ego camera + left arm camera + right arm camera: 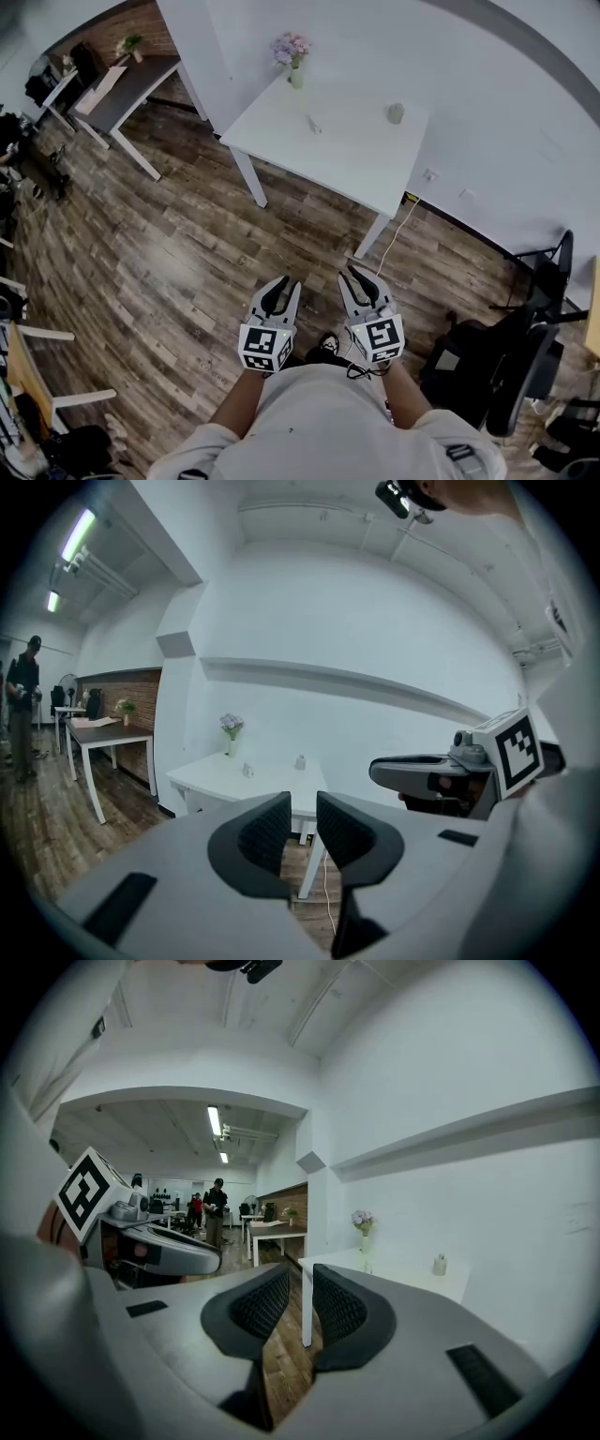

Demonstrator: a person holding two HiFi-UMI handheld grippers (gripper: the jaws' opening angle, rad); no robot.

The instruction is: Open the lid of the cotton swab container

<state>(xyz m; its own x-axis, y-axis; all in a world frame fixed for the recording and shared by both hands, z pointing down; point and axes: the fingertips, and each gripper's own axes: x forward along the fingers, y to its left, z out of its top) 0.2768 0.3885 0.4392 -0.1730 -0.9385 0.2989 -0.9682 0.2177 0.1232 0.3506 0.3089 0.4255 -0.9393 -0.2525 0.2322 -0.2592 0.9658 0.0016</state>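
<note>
Left gripper [286, 285]: held low near body, jaws narrowly apart, nothing between.
Right gripper [354, 276]: just beside it, same narrow gap, empty.
Table [347, 155]: well ahead, apart from both grippers.
On it: vase [296, 77] at far left corner, small item [313, 124] near middle, container [396, 113] toward right side.
Container seems upright, long axis vertical; lid too small to make out.
Lies ahead of jaws and slightly right, so right gripper probably nearer.
Likely out of reach; approach needed before any grip.

The small grey cylindrical container [396, 112] on the white rectangular table [347, 161] is too small to show its lid. A tiny white object [314, 124] nearby cannot be identified.
</note>
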